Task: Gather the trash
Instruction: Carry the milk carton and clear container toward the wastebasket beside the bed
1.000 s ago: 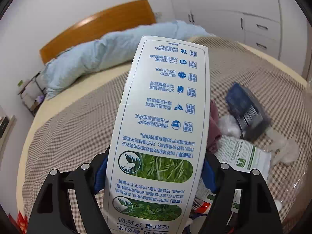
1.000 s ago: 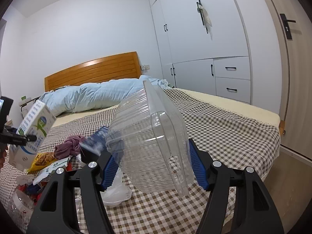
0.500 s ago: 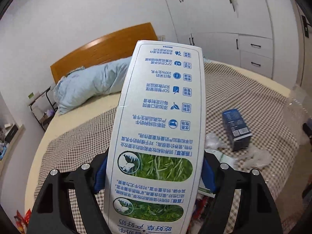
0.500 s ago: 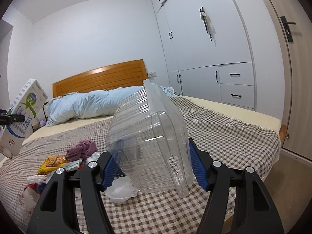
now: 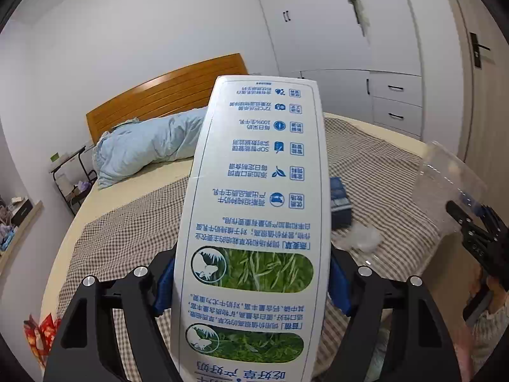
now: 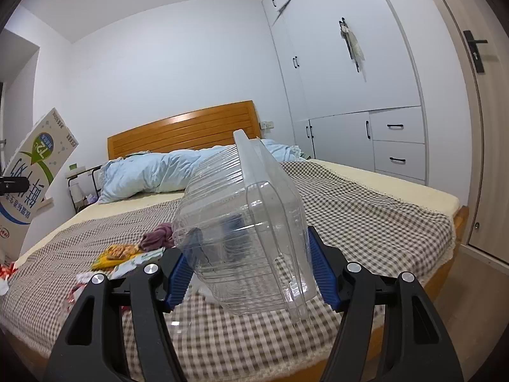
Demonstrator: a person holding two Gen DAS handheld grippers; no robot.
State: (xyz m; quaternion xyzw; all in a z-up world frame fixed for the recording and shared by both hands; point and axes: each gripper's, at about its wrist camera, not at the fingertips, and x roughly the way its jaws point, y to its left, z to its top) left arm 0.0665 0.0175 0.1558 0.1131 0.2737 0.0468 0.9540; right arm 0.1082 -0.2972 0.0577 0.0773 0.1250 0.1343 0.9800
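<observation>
Trash was split between both hands and the bed (image 6: 366, 210). Left tongs (image 5: 251, 281) were clamped on a milk carton (image 5: 254, 210), blue pads pressing its two sides, carton held up over the bed with its print upside down in the left wrist view. Same carton showed at the left edge of the right wrist view, tilted. Right tongs (image 6: 246, 265) were clamped on a clear clamshell (image 6: 245, 232), pads on both sides, box lifted off the checked cover (also seen at far right of the left view, with the right tongs' black frame under it).

Left on the bed: blue box (image 5: 339, 203) just right of the carton, crumpled clear plastic (image 5: 362, 238) near it. From the right view, purple cloth (image 6: 157, 234), yellow snack bag (image 6: 113, 253) and a white-green wrapper (image 6: 140, 259) lay close together, with small red-white scraps (image 6: 76, 289) nearer the bed's edge.

Blue duvet (image 6: 152, 172) lay bunched by the headboard (image 6: 181, 130). White wardrobe (image 6: 359, 95) stood to the right.
</observation>
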